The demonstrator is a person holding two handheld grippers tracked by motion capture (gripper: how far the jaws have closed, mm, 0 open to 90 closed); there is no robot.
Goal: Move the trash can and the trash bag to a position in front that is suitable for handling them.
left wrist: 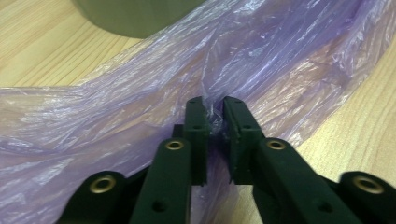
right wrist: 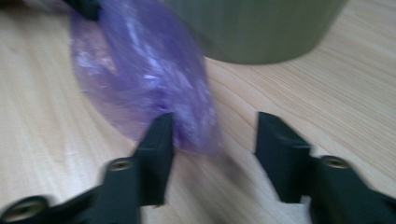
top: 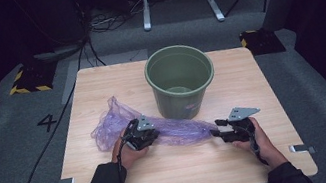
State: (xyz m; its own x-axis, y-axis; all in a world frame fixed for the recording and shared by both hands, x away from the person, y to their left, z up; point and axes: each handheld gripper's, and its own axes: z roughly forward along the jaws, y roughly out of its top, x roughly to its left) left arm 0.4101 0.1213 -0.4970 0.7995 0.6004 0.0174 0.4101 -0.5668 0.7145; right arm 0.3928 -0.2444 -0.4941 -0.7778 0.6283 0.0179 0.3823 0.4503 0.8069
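Purple plastic bag (top: 157, 130) lying flat and crumpled on wooden table (top: 99, 87), stretched left to right just near side of green bucket (top: 180, 81); left end bunched and puffed up, right end drawn to a narrow tip; bag touching or nearly touching bucket's foot, contact hard to confirm.

Left gripper (top: 142, 134) set on bag's middle; jaws nearly together with a fold of film pinched between them, seen clearly in left gripper view (left wrist: 214, 122); grip placed mid-length, probably to lift or spread the bag for lining the bucket.

Right gripper (top: 219, 129) at bag's right tip (right wrist: 154, 88); jaws apart, tip lying against one jaw but not pressed from both sides, other jaw standing clear over bare wood (right wrist: 280, 154); reads as released or not yet clamped; likely positioned to take the far end so the bag can be pulled open between both hands.

Right gripper view blurred; film edges there indistinct. Bag's mouth not identifiable in any view; which end is open cannot be told. Bucket base cut off at top of both gripper views (left wrist: 135, 16); inside looks empty apart from sheen at bottom. Floor beyond table dark, cables and stand legs only faintly legible.
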